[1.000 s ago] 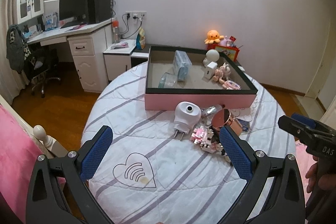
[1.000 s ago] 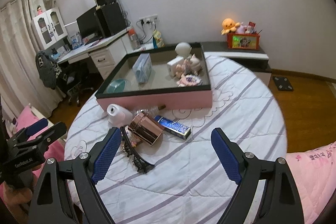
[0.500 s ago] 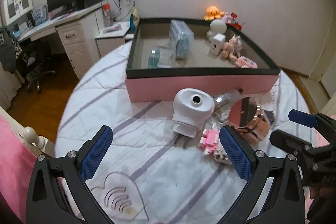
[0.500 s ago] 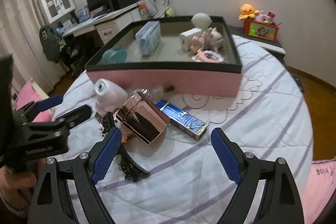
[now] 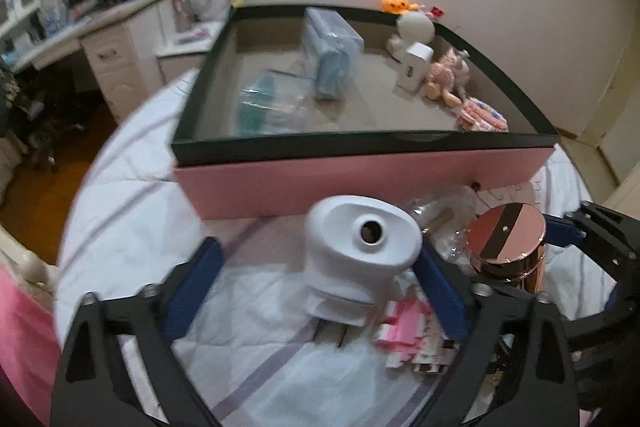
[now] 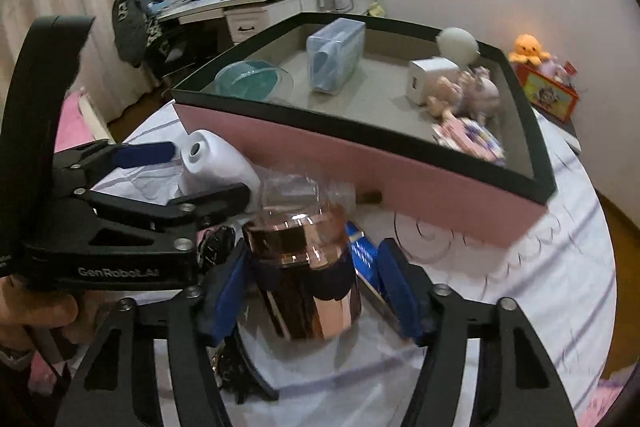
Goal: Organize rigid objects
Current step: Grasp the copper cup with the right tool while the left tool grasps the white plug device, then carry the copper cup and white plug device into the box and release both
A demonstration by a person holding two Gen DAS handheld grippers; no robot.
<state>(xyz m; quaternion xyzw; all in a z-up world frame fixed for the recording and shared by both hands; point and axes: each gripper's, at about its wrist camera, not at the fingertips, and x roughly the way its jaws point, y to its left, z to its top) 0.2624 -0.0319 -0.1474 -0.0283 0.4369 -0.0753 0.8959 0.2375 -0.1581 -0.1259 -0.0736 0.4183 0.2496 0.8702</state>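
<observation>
Now we have both tools closing in on things lying on the striped bed just before the pink box (image 5: 360,183): our left tool (image 5: 316,291) straddles the white plug-in device (image 5: 360,255), our right tool (image 6: 312,291) the rose-gold canister (image 6: 304,267), neither yet pressing. Both look rigid; the canister's polished wall seems slippery, so we would grip mid-body, squarely.

I am seeing the box (image 5: 360,183) lying on the bed (image 5: 132,195); before the box, the plug device (image 5: 356,259) is lying left of the cup (image 6: 304,267).
</observation>
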